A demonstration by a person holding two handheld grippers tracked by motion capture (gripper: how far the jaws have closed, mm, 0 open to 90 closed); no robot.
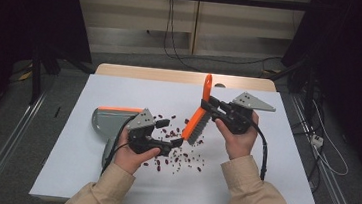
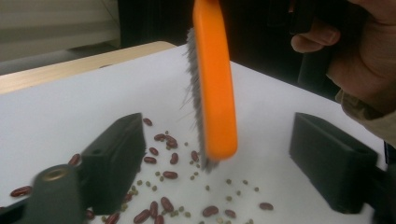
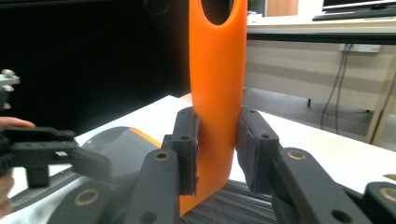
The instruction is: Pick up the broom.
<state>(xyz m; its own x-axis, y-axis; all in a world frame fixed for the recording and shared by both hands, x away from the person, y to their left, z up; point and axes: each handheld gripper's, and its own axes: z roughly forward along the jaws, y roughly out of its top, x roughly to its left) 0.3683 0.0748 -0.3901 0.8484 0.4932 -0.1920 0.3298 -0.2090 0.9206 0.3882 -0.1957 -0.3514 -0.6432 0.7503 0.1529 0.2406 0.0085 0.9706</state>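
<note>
dustpan (image 1: 109,120): grey with an orange lip, flat on the tabletop (image 1: 86,173) at centre left of the high view; light, stiff plastic that would skid if nudged, best taken by its handle at the lower end
left gripper (image 1: 177,143): just right of the dustpan, jaws apart with nothing between them, hanging low over the beans
beans (image 1: 178,157): dark red ones and tiny greenish ones scattered loose at the middle of the tabletop; hard, smooth and quick to roll, so they are better swept than pinched
brush (image 1: 198,119): orange back, grey bristles, standing steeply at centre, bristle tip among the beans; light with a rigid handle and soft springy bristles, and the slick plastic could twist in a loose hold
right gripper (image 3: 217,154): jaws clamped on the flat orange handle, just above the bristles, which looks a sound place to hold
</note>
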